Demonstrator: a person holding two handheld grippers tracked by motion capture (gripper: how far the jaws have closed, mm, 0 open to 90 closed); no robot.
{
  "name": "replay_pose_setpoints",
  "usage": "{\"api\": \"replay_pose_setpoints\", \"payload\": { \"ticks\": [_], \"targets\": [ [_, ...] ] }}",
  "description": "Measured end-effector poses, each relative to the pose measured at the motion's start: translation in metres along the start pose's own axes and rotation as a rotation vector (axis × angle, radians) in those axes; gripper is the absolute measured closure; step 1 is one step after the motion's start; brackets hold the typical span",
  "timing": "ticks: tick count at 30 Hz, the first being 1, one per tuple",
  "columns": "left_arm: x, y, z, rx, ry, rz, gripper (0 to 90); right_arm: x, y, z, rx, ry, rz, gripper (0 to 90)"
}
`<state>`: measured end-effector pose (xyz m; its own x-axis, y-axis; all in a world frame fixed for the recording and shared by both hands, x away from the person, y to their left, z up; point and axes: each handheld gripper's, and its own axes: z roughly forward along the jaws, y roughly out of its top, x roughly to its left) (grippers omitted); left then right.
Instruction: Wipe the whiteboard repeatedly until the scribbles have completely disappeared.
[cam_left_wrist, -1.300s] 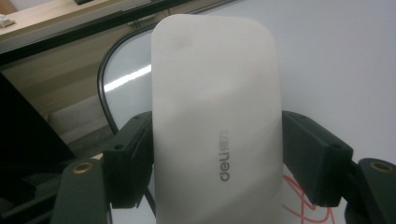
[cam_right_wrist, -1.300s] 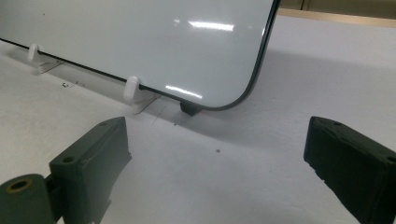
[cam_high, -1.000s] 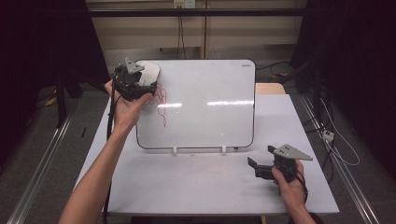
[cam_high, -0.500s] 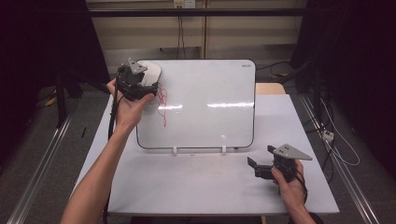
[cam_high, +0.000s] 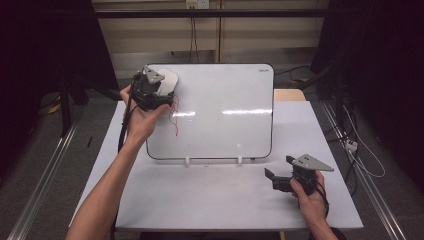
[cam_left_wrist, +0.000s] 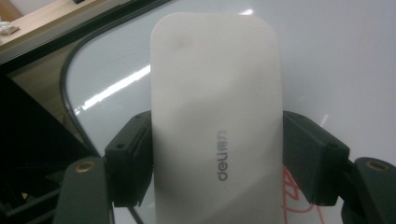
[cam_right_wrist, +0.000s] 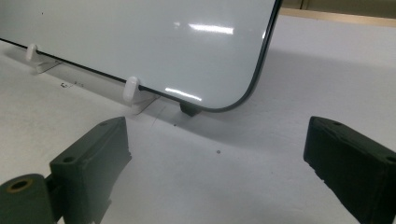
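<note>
Two black claws are showing grey three-cornered plates on top: the left claw (cam_high: 159, 89) and the right claw (cam_high: 274, 176). Thick, blocky black jaws are bearing small round screw holes, with brass-ringed holes at their bases. A black cable is trailing from the left claw. Both forearms are showing bare, without sleeves.

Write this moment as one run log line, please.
left gripper: shut on eraser, at whiteboard top-left, beside red marks | right gripper: open, empty, on table
</note>
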<state>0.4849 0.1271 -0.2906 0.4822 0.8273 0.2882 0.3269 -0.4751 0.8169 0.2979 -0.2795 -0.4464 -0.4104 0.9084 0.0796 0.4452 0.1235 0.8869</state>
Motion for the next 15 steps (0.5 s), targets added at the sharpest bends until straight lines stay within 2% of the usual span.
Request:
{"api": "replay_pose_setpoints", "payload": {
  "ticks": [5,10,14,15],
  "targets": [
    [-0.0070,-0.0012,0.0013,0.000,-0.013,0.025,30.5,0.0003,0.0000,0.0000,0.000,0.002,0.000,7.2],
    [-0.0048,-0.0020,0.0015,-0.008,-0.028,0.020,30.5,0.0002,0.0000,-0.0001,0.000,0.003,-0.001,7.3],
    [-0.0031,-0.0003,0.0015,-0.005,-0.004,0.010,30.9,-0.0004,-0.0002,-0.0006,0.000,0.004,0.005,7.2],
    [-0.0013,0.0005,0.0010,-0.003,-0.008,0.008,31.0,-0.0009,-0.0004,-0.0007,0.002,0.003,0.003,7.2]
  ]
}}
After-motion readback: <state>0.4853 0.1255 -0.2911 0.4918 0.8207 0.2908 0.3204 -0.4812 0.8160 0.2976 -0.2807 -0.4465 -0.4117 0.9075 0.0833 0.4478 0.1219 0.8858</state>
